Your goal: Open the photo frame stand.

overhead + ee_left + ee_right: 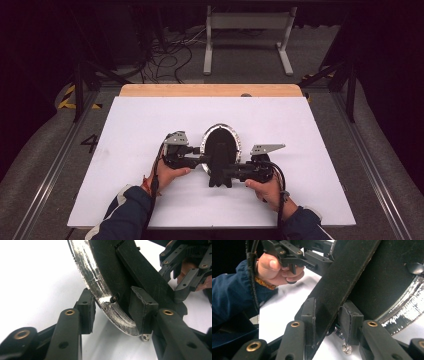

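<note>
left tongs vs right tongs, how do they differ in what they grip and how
The left tongs straddle the silver rim, one pad on each side; the right tongs clamp the black back strut. Whether both of the left tongs' pads press is unclear, while the right tongs' pads sit flat against the strut. Both tongs are black and work the same oval frame on the white table.

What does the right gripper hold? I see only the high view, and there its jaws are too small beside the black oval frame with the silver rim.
Observer: The right gripper clamps the flat black strut on the frame's back.
Operator: Where are the left jaws?
Observer: The left gripper straddles the silver rim. One pad is at the black back, and the other stands apart from the rim.
</note>
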Tool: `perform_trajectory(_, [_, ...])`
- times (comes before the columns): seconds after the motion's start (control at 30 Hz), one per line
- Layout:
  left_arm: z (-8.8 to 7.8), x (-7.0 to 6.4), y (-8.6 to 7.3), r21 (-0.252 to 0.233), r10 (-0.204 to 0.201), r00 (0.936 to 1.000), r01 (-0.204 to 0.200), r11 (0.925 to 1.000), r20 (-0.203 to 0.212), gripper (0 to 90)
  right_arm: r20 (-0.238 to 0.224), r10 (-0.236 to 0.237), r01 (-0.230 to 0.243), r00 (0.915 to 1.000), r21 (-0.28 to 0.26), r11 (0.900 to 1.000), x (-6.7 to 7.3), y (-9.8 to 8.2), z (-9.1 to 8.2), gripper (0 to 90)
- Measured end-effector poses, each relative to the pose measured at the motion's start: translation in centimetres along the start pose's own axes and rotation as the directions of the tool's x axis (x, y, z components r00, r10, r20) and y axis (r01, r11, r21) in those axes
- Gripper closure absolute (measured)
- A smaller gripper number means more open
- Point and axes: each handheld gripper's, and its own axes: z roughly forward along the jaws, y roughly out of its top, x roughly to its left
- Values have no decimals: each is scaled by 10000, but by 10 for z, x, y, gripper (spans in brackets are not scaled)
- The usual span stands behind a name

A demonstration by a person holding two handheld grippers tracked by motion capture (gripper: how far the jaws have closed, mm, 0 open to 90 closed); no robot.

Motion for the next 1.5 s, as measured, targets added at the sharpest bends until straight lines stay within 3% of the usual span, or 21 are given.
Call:
perform_trajectory(0.17, [-5,-5,2,-172,343,9992,-347,9993,-198,617,78,-82,82,9999,5,10000,1,2,-2,699])
perform_trajectory(0.27, [-9,-9,3,-309,940,9954,-945,9950,-172,645,175,-140,139,9997,58,9999,1,0,-3,735])
perform_trajectory(0.43, [-10,-12,2,-435,1037,9942,-1024,9938,296,682,299,-74,72,9995,80,9999,1,-1,-5,771])
perform_trajectory(0.73, [-4,-18,-1,55,1372,9883,-1379,9904,662,683,475,-137,134,9988,76,9999,2,-1,-6,781])
perform_trajectory(0.83, [1,-23,-1,359,1544,9864,-1566,9870,567,661,567,-127,124,9983,51,9999,1,-1,-6,779])
perform_trajectory(1.1, [3,-28,0,424,1785,9836,-1794,9829,245,650,643,-288,286,9975,49,9996,4,-1,-8,775])
perform_trajectory(1.27, [3,-33,3,463,2040,9783,-2023,9782,-356,659,635,-199,199,9978,6,9998,6,1,-10,774])
perform_trajectory(1.4, [4,-33,4,330,2010,9766,-1989,9795,-768,667,725,-163,170,9972,-87,9998,7,3,-11,773])
perform_trajectory(1.5, [6,-34,6,319,2261,9666,-2238,9741,-1210,667,786,-108,121,9969,-159,9998,6,4,-11,772])
